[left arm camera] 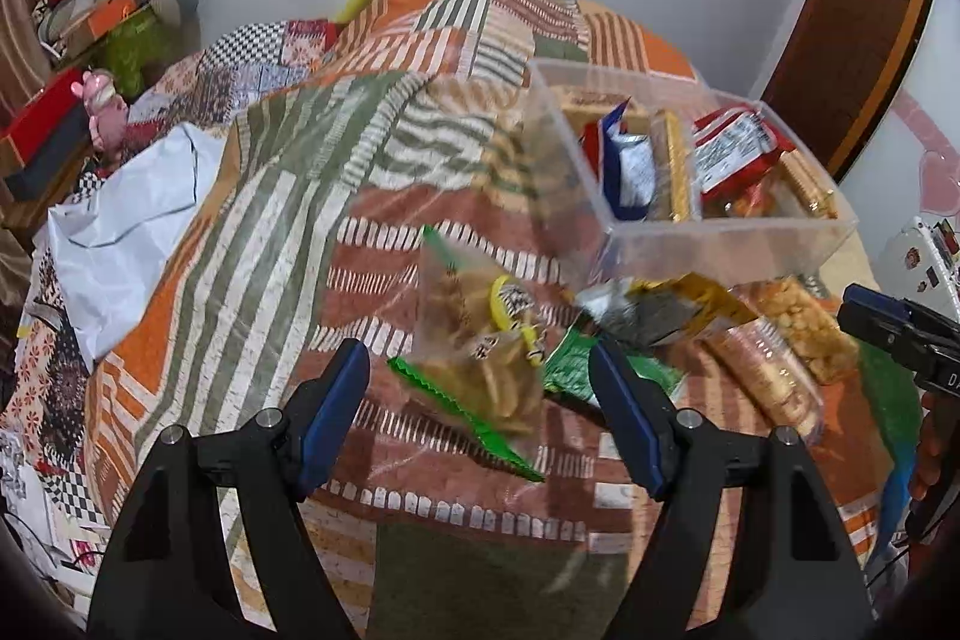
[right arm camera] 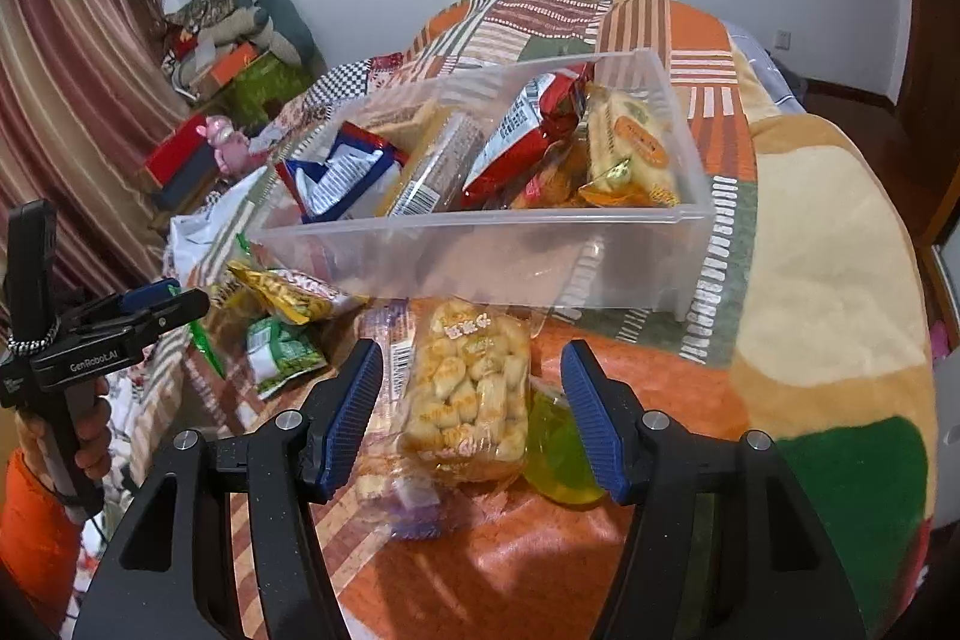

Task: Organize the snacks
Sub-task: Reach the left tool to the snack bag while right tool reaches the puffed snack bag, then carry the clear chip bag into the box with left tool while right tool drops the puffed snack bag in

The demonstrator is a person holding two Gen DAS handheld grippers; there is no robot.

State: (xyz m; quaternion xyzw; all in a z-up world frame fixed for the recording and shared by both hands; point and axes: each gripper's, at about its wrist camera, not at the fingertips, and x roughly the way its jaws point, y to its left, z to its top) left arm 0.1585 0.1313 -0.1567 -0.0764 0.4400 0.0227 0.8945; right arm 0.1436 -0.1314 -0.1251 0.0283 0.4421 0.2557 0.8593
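Bedroom; work surface is a bed under a patchwork quilt (left arm camera: 288, 232), pale wall behind. Landmark: clear plastic bin (right arm camera: 480, 250), resting on the quilt and already holding several packets (red, blue-white, yellow).

Loose snacks lie on the quilt just in front of the bin. Right gripper (right arm camera: 471, 418): jaws apart, straddling a clear packet of puffed biscuits (right arm camera: 465, 394), pads not pressing on it. A yellow-green jelly cup (right arm camera: 558, 454) lies just beside the packet, against the right finger.

Left gripper (left arm camera: 480, 412): jaws wide, nothing gripped, hovering over a clear bag of chips with green edges (left arm camera: 480, 358), in front of the bin and to its left. Left view is motion-blurred.

Judgement: step in hand is a pick-up of one loose packet each. Do it well by:
- centring the pads on the packet's long sides
- keeping the jelly cup out of the right jaws
- closing gently, since the contents crush
- lifting clear of the bin's front wall before lowering inside.
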